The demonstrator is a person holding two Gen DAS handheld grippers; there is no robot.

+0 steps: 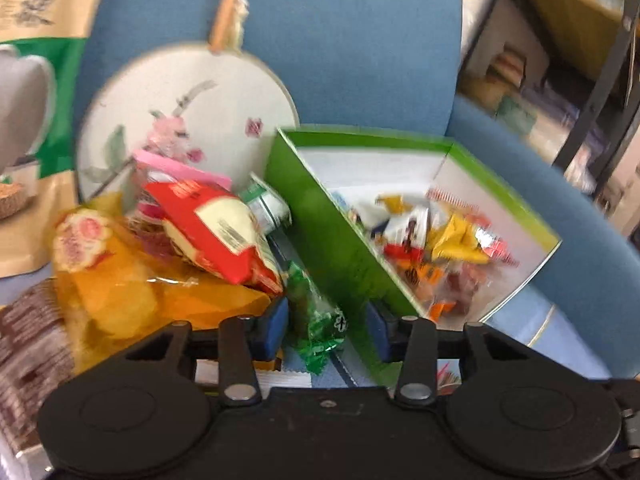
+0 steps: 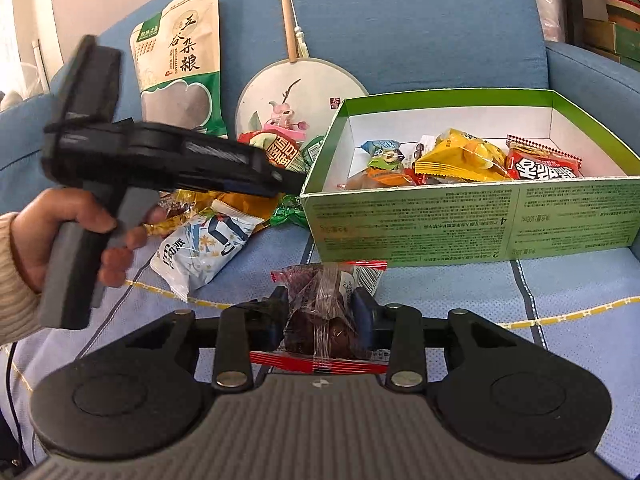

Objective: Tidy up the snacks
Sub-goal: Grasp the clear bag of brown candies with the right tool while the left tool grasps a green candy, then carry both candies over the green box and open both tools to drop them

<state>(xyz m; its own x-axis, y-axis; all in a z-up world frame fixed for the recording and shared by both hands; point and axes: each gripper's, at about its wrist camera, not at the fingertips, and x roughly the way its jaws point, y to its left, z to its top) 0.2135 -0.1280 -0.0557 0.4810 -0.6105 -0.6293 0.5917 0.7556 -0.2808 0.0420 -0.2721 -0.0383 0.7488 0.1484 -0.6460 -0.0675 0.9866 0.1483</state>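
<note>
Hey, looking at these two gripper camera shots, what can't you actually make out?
- Left wrist view: motion blur smears the print on the red packet.
- Left wrist view: whether the left tool touches the green candy is unclear.
- Right wrist view: the left tool's body hides part of the snack pile.
- Right wrist view: the box wall hides the lower snacks inside.

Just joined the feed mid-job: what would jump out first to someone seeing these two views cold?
The open green box on the blue sofa, already part-filled with bright snack packets, sits at the right. Left of it a loose heap of snacks lies in front of a round painted fan. The right gripper is shut on a dark wrapped snack, while the left gripper reaches over a green candy by the box wall.
</note>
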